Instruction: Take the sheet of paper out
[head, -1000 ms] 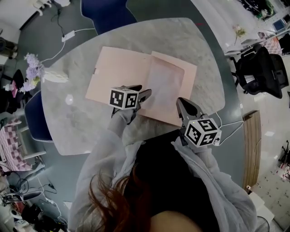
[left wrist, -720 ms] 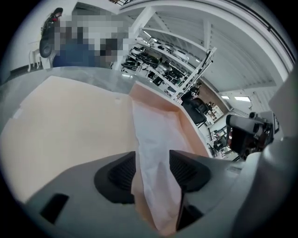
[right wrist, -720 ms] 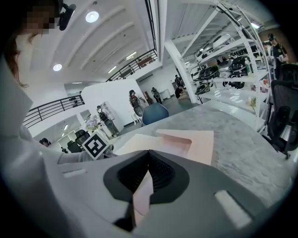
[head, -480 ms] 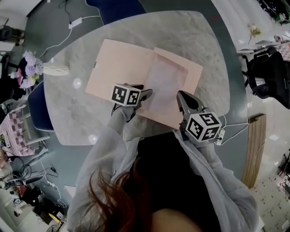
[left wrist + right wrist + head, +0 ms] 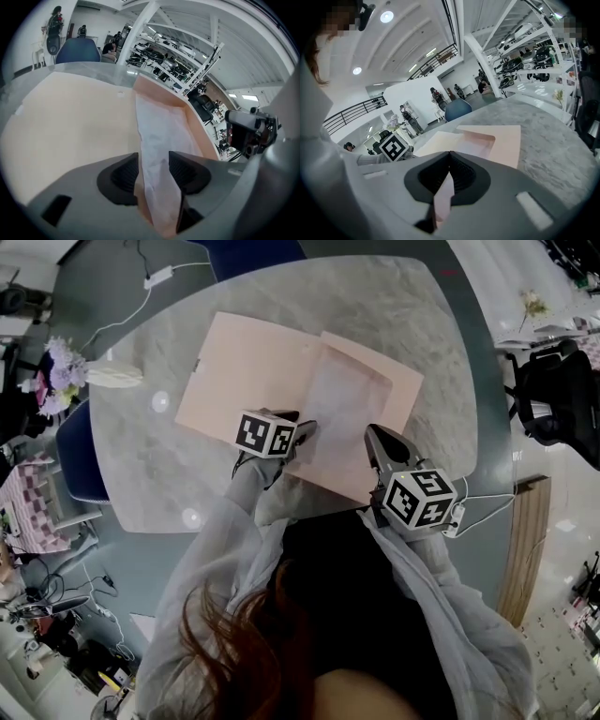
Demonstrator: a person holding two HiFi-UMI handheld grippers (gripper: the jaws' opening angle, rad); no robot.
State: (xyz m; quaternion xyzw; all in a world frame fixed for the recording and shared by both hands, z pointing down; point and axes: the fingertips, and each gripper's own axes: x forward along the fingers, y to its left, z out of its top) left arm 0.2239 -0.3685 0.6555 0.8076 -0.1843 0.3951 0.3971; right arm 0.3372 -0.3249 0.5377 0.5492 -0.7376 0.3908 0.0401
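**Two grippers at the near edge, one sheet between the left fingers**

The thin white sheet of paper [image 5: 159,126] lies on the right-hand leaf of the open peach card folder [image 5: 253,362], which rests flat on the grey marbled surface [image 5: 403,324]. The sheet's long axis runs straight away from the left gripper [image 5: 153,164], whose fingers stand spread on either side of the sheet's near end. They have just been closing, with a gap showing at each pad. The left gripper is therefore the nearer one, and I judge the pull should come back along that axis.

The right gripper [image 5: 449,176] has its fingers pressed together on the folder's near edge, just beside the sheet, likely to hold the folder down.

From the head, the left gripper [image 5: 302,435] covers the sheet's near end. A peach strip also shows between the left fingers, so I cannot tell whether they would catch the sheet alone.
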